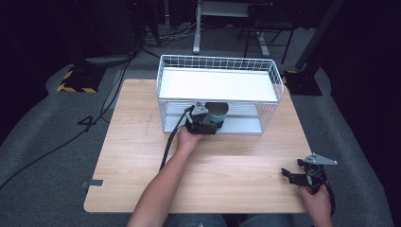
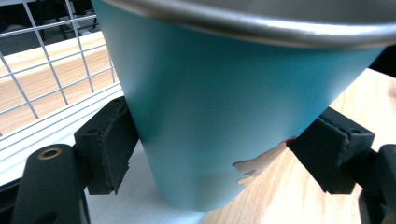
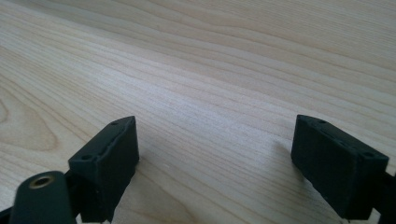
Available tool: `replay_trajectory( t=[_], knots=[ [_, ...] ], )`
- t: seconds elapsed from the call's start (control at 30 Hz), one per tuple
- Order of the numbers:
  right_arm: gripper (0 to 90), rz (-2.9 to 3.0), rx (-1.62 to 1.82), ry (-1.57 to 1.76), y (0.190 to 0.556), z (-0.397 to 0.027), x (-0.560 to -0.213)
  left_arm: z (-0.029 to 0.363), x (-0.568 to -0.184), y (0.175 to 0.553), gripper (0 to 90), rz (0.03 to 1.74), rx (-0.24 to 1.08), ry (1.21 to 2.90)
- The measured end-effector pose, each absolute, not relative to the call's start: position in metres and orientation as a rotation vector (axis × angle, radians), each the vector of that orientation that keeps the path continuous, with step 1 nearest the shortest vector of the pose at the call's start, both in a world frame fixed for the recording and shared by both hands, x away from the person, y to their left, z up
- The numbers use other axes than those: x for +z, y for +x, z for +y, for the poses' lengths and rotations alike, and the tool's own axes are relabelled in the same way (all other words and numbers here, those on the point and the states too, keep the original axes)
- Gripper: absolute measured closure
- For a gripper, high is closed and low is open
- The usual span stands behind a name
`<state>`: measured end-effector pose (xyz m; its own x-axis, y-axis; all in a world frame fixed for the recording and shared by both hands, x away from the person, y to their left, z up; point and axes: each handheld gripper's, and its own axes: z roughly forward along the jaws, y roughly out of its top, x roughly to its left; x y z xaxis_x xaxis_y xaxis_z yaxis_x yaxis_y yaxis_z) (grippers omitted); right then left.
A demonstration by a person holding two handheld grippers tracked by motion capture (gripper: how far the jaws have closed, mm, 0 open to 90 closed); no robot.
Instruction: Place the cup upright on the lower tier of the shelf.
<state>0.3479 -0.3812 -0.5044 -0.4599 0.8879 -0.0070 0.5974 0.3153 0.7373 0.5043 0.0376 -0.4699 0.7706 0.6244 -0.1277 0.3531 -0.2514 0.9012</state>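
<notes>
I'm seeing the cup (image 2: 219, 112) as matt teal, smooth coat, with a bare brushed-metal rim catching a soft sheen. A patch near its base is looking chipped or printed, pale with a bit of red; can't tell which. Left gripper (image 2: 217, 149) pads (image 2: 116, 144) are reading as black, matt, slightly rough rubber or foam on hard black plastic. Right gripper (image 3: 224, 163) is showing the same matt black pads, with a brass-looking insert in the plastic body. Table (image 1: 142, 156) is looking like light wood, fine grain, satin finish. Rack (image 1: 217, 90) is showing white coated wire, with a smooth white shelf panel. Floor (image 1: 42, 189) is looking like grey carpet, matt.
</notes>
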Motion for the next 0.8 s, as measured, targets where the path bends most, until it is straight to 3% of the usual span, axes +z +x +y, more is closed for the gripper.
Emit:
replay_trajectory(
  t=[0.8],
  knots=[
    [15.5, 2.178, 0.954, 1.317, 0.347, -0.381, -0.504, 0.029, -0.481, 0.515, 19.6, 0.855, 0.334, 1.847]
  ],
)
